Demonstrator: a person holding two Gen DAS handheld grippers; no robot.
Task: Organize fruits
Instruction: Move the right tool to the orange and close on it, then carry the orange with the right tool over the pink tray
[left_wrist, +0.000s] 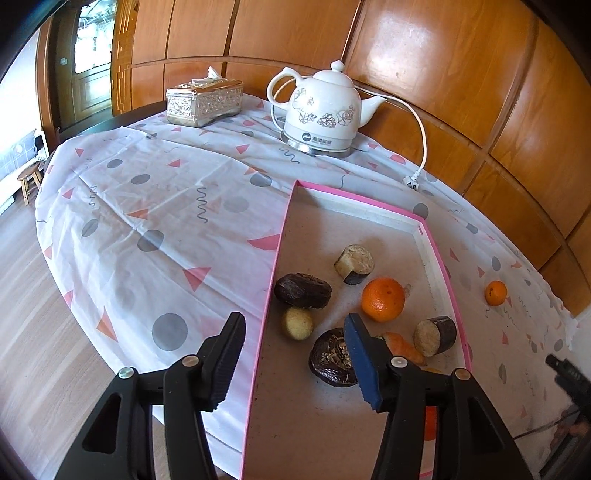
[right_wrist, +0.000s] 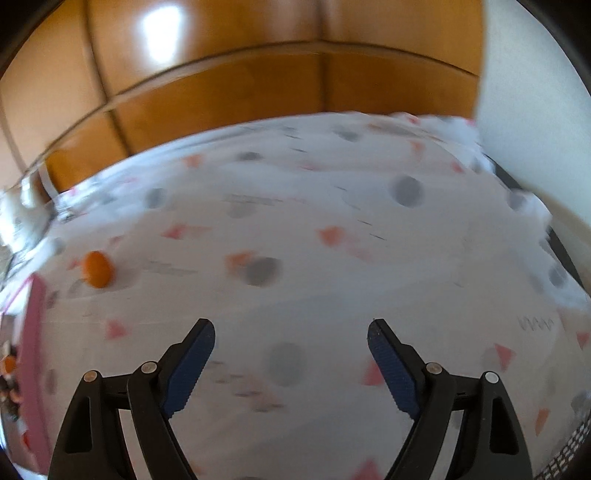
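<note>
A shallow box with a pink rim (left_wrist: 284, 229) lies on the patterned tablecloth. Inside it are an orange (left_wrist: 383, 299), two cut eggplant pieces (left_wrist: 354, 264) (left_wrist: 436, 335), a dark brown lump (left_wrist: 303, 291), a pale round piece (left_wrist: 297, 323), a dark mushroom-like cap (left_wrist: 328, 360) and a carrot (left_wrist: 402, 345). My left gripper (left_wrist: 295, 325) is open and straddles the box's left wall, with neither pad touching anything. A small orange (left_wrist: 495, 292) (right_wrist: 96, 269) sits alone on the cloth right of the box. Over bare cloth, my right gripper (right_wrist: 291, 328) stands wide open and empty, with the small orange far to its left.
A white floral kettle (left_wrist: 325, 110) on its base, with its cord and plug (left_wrist: 413, 182), stands at the back. A silver tissue box (left_wrist: 204, 101) is at the back left. Wood panelling runs behind the round table. The box's pink edge (right_wrist: 33, 332) shows in the blurred right wrist view.
</note>
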